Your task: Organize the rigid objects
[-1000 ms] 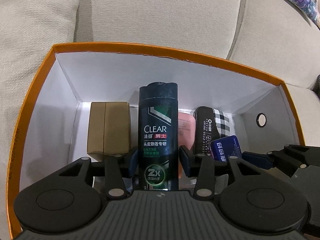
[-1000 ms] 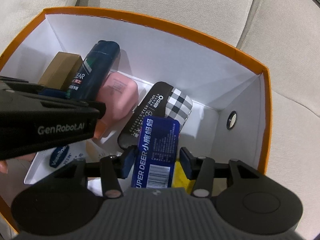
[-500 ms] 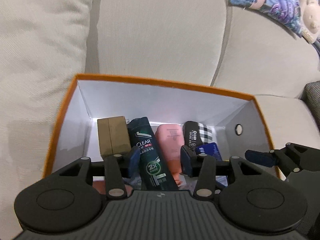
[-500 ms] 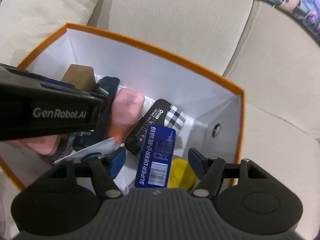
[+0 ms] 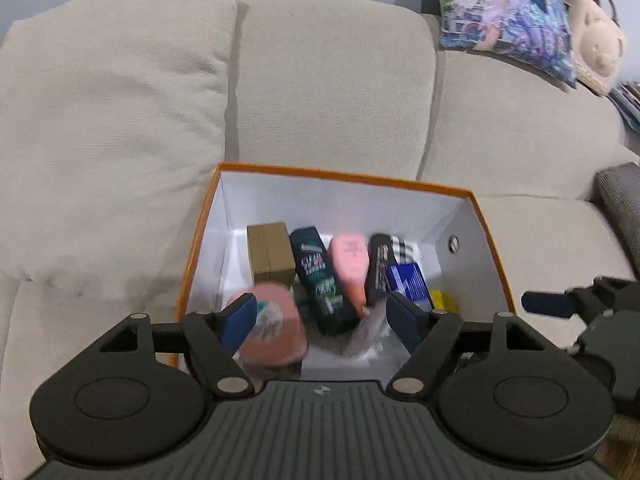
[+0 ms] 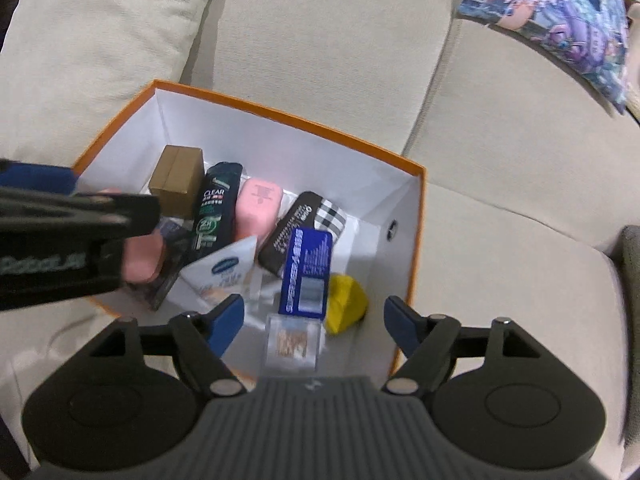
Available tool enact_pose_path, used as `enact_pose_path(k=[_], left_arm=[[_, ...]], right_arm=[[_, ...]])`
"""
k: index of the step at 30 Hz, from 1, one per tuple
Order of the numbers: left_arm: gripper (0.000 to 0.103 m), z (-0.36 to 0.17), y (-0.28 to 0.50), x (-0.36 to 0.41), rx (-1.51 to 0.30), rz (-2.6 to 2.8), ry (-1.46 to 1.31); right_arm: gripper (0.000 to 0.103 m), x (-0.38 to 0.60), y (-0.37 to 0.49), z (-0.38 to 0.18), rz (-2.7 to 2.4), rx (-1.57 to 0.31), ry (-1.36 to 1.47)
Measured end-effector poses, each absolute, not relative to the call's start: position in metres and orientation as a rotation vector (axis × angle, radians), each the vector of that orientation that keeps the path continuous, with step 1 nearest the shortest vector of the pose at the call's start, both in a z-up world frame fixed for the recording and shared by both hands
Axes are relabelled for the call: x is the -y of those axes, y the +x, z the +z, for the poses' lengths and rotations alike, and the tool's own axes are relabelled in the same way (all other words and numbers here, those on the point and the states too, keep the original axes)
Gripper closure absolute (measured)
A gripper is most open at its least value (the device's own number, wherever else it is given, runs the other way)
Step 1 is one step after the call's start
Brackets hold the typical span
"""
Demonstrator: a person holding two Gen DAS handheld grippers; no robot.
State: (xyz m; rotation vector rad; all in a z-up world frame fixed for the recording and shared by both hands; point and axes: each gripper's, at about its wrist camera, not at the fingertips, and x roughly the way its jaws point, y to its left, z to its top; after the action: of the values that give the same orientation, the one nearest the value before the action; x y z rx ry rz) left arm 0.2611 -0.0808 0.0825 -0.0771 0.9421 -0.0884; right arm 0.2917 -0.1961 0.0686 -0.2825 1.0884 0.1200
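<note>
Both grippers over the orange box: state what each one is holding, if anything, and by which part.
Nothing is held. The left gripper and right gripper are opening with nothing pressed between their pads; the shampoo bottle and blue packet lie loose in the orange box.

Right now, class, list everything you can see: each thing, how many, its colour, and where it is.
box: 1, orange outside, white inside, on the sofa
carton: 1, brown, box's back left
shampoo bottle: 1, dark, beside the carton
pink case: 1, right of the bottle
checked pouch: 1, black and white, right of the case
blue packet: 1, front of the pouch
yellow item: 1, box's right front
sofa: 1, beige
printed cushion: 1, blue-purple, on the sofa back
left gripper: fingers opening, empty
right gripper: fingers opening, empty
</note>
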Motion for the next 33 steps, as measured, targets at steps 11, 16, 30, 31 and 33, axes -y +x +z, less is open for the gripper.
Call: enact_pose_path(k=[11,16,30,31,33], left_arm=[[0.015,0.1,0.203,0.063,-0.962,-0.064,-0.055],[0.014,0.104,0.191,0.06,-0.976,-0.068,-0.067],[0.014,0.091,0.179,0.077,-1.015,-0.075,-0.003],[0.014,0.091,0.179,0.079,-1.017,-0.076,-0.002],[0.014,0.091,0.179,0.08,-1.018,-0.08,0.009]], right_arm=[[0.019,0.193,0.237,0.096,0.079,-1.103,-0.269],[0.019,0.185,0.222,0.099,0.063,-1.121,-0.272],[0.018,0.192,0.208,0.094,0.024,-1.149,-0.243],[0.018,0.193,0.208,0.093,0.022,-1.15,-0.244],[0.018,0.196,0.208,0.092,0.02,-1.152,-0.236]])
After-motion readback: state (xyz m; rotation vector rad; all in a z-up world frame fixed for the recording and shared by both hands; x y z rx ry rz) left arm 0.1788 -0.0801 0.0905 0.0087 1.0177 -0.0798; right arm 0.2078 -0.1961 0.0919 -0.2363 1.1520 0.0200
